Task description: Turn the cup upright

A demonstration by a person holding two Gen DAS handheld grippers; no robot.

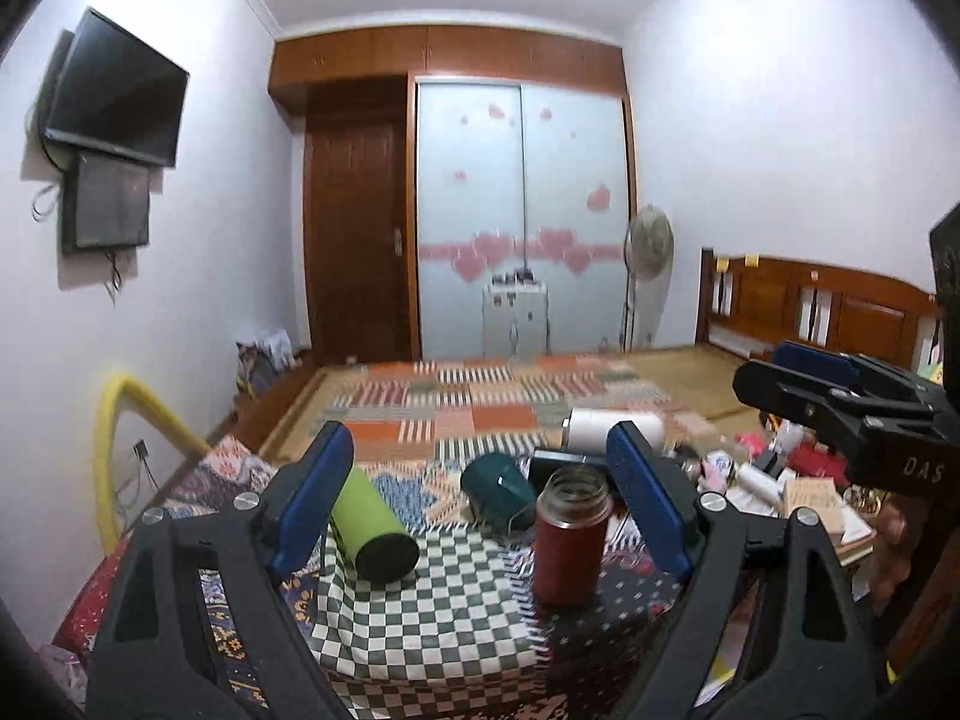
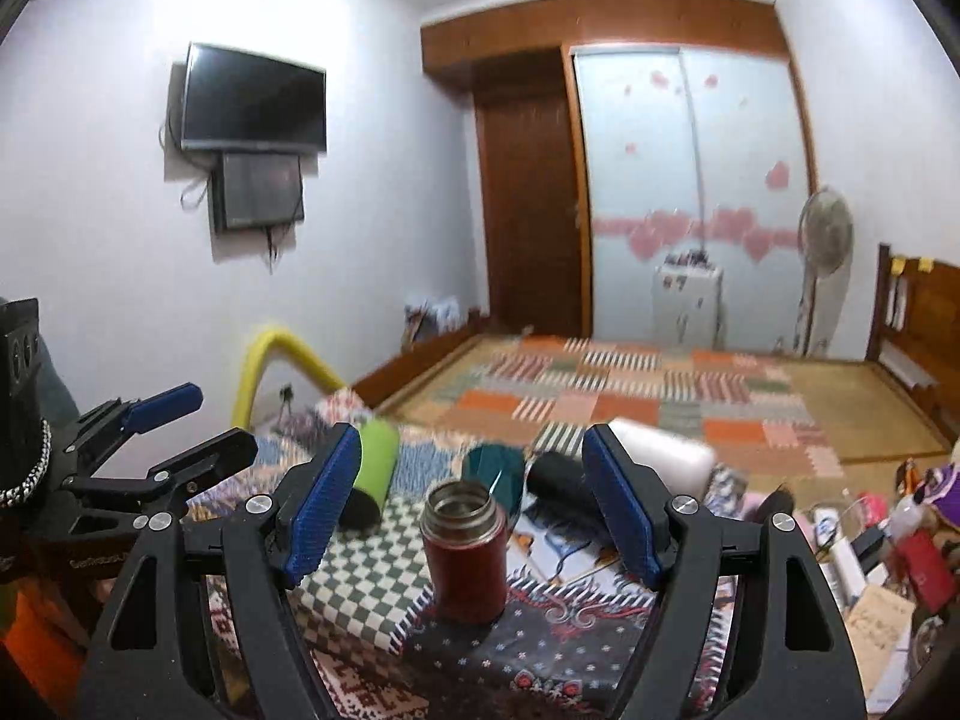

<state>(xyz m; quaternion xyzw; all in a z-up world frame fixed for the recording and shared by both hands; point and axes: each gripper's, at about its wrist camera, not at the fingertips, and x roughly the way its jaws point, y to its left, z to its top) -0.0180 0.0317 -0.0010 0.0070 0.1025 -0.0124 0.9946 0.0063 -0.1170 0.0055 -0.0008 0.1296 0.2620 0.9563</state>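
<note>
Both hand-held grippers, left (image 1: 480, 498) and right (image 2: 471, 498), hover wide apart and empty above a cloth-draped surface (image 1: 444, 612), apparently lining up a grasp. A red flask (image 2: 463, 552) stands upright; green (image 1: 372, 531), teal (image 1: 498, 489) and white (image 1: 612, 429) cups lie toppled beyond.

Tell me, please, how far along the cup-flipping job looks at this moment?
Done: the red flask already stands upright, mouth open, on the patterned cloth. In hand: nothing; the left gripper and right gripper are both open and apart from every cup. Left: the green cup, the teal cup, the black cup and the white cup all lie on their sides.
</note>
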